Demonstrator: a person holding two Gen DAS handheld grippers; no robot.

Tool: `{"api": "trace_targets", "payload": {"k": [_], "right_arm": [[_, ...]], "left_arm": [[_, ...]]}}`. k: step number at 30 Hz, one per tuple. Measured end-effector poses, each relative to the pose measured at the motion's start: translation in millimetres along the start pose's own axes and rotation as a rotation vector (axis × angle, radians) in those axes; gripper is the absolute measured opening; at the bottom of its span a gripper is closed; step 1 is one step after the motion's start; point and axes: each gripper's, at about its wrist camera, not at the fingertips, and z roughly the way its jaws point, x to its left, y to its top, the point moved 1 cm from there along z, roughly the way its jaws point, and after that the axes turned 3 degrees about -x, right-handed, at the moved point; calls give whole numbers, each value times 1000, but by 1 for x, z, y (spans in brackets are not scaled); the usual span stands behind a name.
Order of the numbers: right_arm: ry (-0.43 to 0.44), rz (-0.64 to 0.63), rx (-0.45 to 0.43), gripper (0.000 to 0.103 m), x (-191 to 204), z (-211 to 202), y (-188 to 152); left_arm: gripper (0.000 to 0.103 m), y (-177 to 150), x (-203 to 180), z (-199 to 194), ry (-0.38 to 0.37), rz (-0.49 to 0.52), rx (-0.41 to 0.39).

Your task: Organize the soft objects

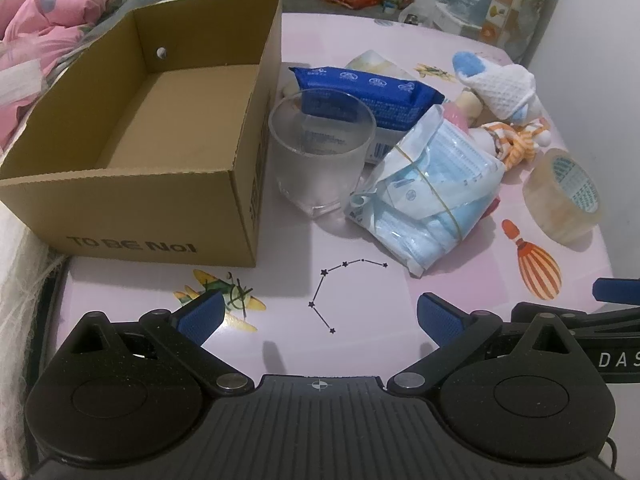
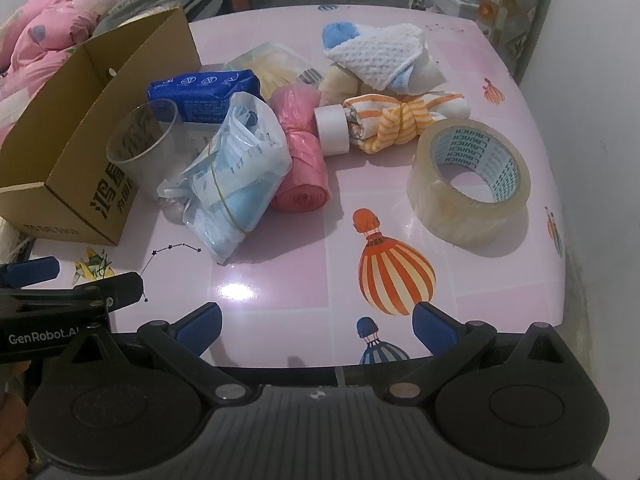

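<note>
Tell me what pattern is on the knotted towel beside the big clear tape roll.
Orange and white stripes on the knotted towel, clearest in the right wrist view.

Both wrist views look forward and down from low at the table's near edge. The left view faces the cardboard box (image 1: 152, 128); the right faces the tape roll (image 2: 470, 182). Both share the mask pack (image 1: 432, 188) at frame centre.

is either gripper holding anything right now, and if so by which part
Nothing is held. The left gripper and the right gripper both stand open over bare table, short of the pack of face masks and the other things.
</note>
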Motion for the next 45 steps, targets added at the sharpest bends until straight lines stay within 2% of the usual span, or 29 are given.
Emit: {"api": "trace_targets", "payload": {"k": [25,35,39,45], "right_arm": [[-2,-8,-9,71,3,0,1],[25,4,-38,71,-1,-2,0],[35,5,-98,71,-8,-8,-3],[-22,41,-317,71,-41,-26,-17]], "left_arm": [[103,0,2,0,1,-4,-4],[103,1,2,-4,7,-2,-25],[103,-1,-2,-9,-11,11,-76],[103,-9,-10,-26,-115,57,-227]]}}
